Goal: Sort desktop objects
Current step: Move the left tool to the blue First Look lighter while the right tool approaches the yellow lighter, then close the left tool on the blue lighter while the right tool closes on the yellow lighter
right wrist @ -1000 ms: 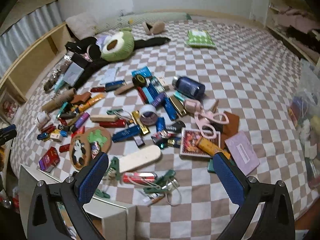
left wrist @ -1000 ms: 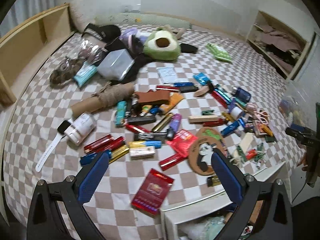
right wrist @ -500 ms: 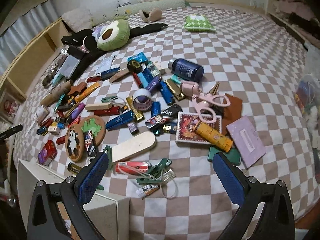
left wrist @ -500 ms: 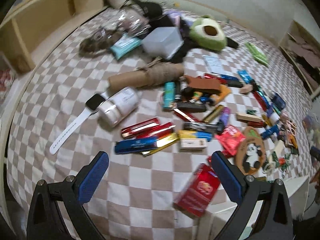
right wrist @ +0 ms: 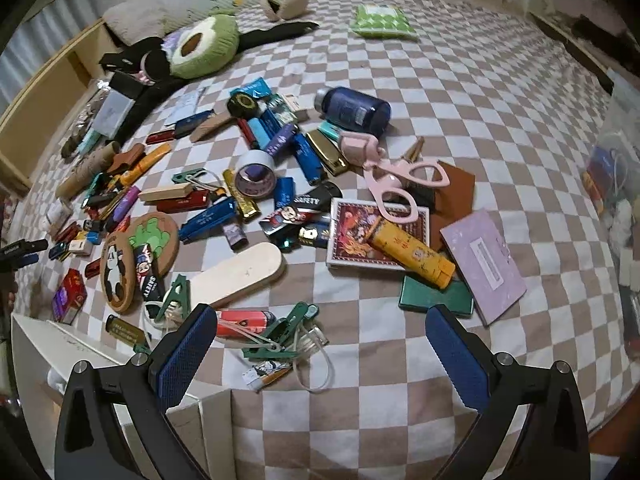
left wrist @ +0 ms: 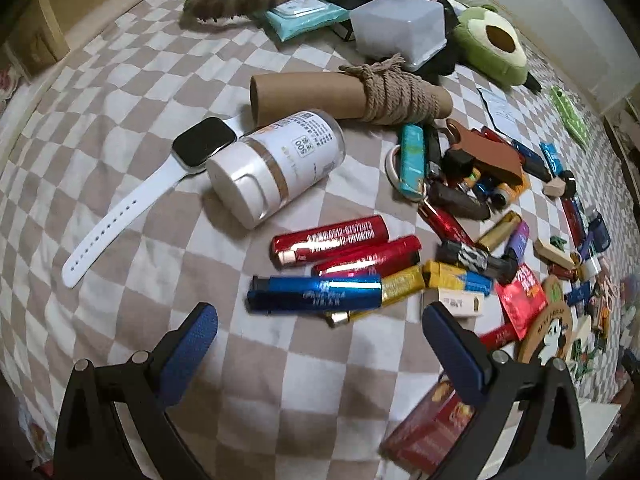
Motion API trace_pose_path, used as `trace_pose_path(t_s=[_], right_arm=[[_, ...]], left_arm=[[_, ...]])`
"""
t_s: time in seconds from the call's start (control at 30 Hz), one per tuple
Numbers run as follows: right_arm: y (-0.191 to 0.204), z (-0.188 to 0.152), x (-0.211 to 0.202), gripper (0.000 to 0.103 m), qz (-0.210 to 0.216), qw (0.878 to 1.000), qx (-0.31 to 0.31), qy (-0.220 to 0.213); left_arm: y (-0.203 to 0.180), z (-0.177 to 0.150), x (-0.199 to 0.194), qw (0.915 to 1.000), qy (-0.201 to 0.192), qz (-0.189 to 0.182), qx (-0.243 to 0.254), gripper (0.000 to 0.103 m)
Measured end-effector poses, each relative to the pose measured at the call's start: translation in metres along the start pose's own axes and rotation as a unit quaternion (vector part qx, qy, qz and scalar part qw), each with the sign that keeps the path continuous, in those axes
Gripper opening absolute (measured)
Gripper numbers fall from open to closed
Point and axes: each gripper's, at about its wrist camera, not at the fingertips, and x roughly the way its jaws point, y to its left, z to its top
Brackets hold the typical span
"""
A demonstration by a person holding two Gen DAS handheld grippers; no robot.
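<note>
**Dozens of small things lie mixed on the checked cover, both tools empty**

Many objects crowd the checkered bed cover (left wrist: 120, 92), none in any visible grouping, so the sorting looks unsettled; whether this is an early scatter or a pile already partly picked over, the frames cannot say.

Furthest left in the left wrist view lies a white-strapped smartwatch (left wrist: 168, 172), touching the white-capped bottle (left wrist: 276, 168) on its side. Behind them rests a cardboard tube wound with rope (left wrist: 344, 96). Further right comes a cluster of lighters: two red ones, then the blue lighter (left wrist: 316, 292) lying just ahead of the left gripper (left wrist: 320, 344), whose jaws stand wide apart with nothing between them. By my reading, that gripper is lining up on this cluster. A pick here calls for closing across one lighter's narrow width without dragging its touching neighbours. A red packet (left wrist: 424, 436) sits partly behind the gripper's right finger.

Only the right wrist view shows the far end of the spread: pink scissors (right wrist: 400, 184), a navy bottle (right wrist: 356, 110), a yellow tube (right wrist: 412, 254) on a printed card, green clips and a white box (right wrist: 52, 344) at the bed's edge. The right gripper (right wrist: 320, 348) hangs above the clips, jaws spread and empty.
</note>
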Motion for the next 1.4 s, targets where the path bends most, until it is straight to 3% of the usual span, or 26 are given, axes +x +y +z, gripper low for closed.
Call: trace_pose_path(t_s=[0.2, 0.43, 0.67, 0.77, 0.9, 1.07, 1.27, 1.4], right_arm=[[-0.015, 0.004, 0.009, 0.103, 0.006, 0.998, 0.044, 0.035], [-0.03, 0.009, 0.012, 0.103, 0.027, 0.993, 0.098, 0.054], [-0.053, 0.013, 0.027, 0.103, -0.008, 0.99, 0.128, 0.062], [-0.067, 0.014, 0.03, 0.103, -0.011, 0.988, 0.144, 0.062], [-0.081, 0.015, 0.031, 0.103, -0.017, 0.987, 0.15, 0.055], [-0.097, 0.012, 0.041, 0.09, 0.038, 0.973, 0.215, 0.07], [-0.086, 0.014, 0.052, 0.09, 0.014, 0.98, 0.179, 0.09], [-0.09, 0.014, 0.059, 0.09, 0.018, 0.975, 0.2, 0.094]], left_arm=[[-0.003, 0.006, 0.016, 0.9999, 0.015, -0.007, 0.0, 0.103], [-0.003, 0.009, 0.027, 0.9995, 0.023, 0.018, 0.01, 0.103], [-0.003, 0.007, 0.031, 0.9988, 0.023, 0.035, 0.024, 0.103], [-0.006, 0.005, 0.033, 0.9982, 0.021, 0.042, 0.037, 0.1], [-0.008, 0.003, 0.032, 0.9977, 0.017, 0.046, 0.047, 0.086], [-0.007, 0.001, 0.03, 0.9984, 0.017, 0.034, 0.042, 0.083], [-0.006, -0.002, 0.03, 0.9987, 0.016, 0.02, 0.045, 0.083], [-0.006, -0.004, 0.027, 0.9988, 0.016, 0.016, 0.043, 0.083]])
